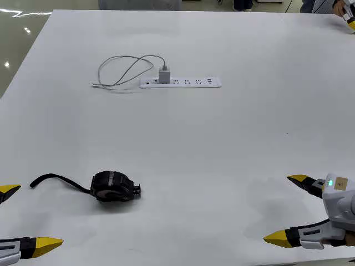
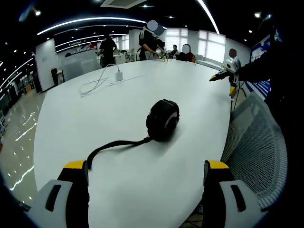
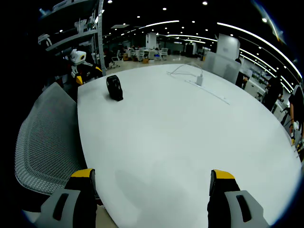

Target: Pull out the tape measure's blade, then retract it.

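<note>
A black tape measure (image 1: 113, 187) lies on the white table (image 1: 222, 144) at the front left, its black wrist strap (image 1: 58, 180) trailing to the left. The left gripper view has the tape measure (image 2: 163, 119) ahead of the jaws with the strap (image 2: 114, 145) curling toward them. My left gripper (image 1: 25, 219) is open at the lower left corner, apart from the case. My right gripper (image 1: 288, 209) stands open at the lower right, far from it. In the right gripper view the tape measure (image 3: 114, 87) is small and distant.
A white power strip (image 1: 180, 82) with a plugged charger (image 1: 164, 75) and looped white cable (image 1: 125, 71) lies at the back. A mesh chair (image 3: 42, 142) stands at the table's near edge. People stand beyond the far end (image 2: 152, 40).
</note>
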A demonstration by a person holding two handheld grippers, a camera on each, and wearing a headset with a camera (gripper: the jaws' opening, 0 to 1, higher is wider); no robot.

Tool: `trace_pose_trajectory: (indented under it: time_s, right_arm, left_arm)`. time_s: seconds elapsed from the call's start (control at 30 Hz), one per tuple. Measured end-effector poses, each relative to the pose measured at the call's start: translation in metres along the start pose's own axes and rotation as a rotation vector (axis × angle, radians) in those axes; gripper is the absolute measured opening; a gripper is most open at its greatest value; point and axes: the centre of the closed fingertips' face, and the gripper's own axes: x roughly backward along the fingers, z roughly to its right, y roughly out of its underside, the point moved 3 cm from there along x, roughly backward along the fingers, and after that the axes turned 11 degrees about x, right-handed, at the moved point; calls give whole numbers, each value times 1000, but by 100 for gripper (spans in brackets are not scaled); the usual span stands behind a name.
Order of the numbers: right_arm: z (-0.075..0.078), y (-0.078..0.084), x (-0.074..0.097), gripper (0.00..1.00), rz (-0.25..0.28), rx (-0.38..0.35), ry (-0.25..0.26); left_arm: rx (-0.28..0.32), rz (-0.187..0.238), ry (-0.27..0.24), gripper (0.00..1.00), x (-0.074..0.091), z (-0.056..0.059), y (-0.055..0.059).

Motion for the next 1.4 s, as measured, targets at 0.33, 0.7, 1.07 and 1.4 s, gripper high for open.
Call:
trace_pose_trajectory:
  time_s: [0.33, 0.7, 1.07, 1.4]
  right_arm:
    - [-3, -3, -1, 99, 9, -14, -6]
    - [-3, -2, 1, 99, 8, -13, -4]
    - [9, -22, 4, 99, 20, 26, 4]
    - [7, -34, -5, 99, 19, 59, -30]
  left_arm:
    - [2, 7, 4, 99, -1, 3, 0]
    - [-27, -21, 6, 99, -3, 5, 4]
    - [-38, -48, 47, 99, -9, 12, -11]
    - [-153, -75, 108, 99, -24, 18, -22]
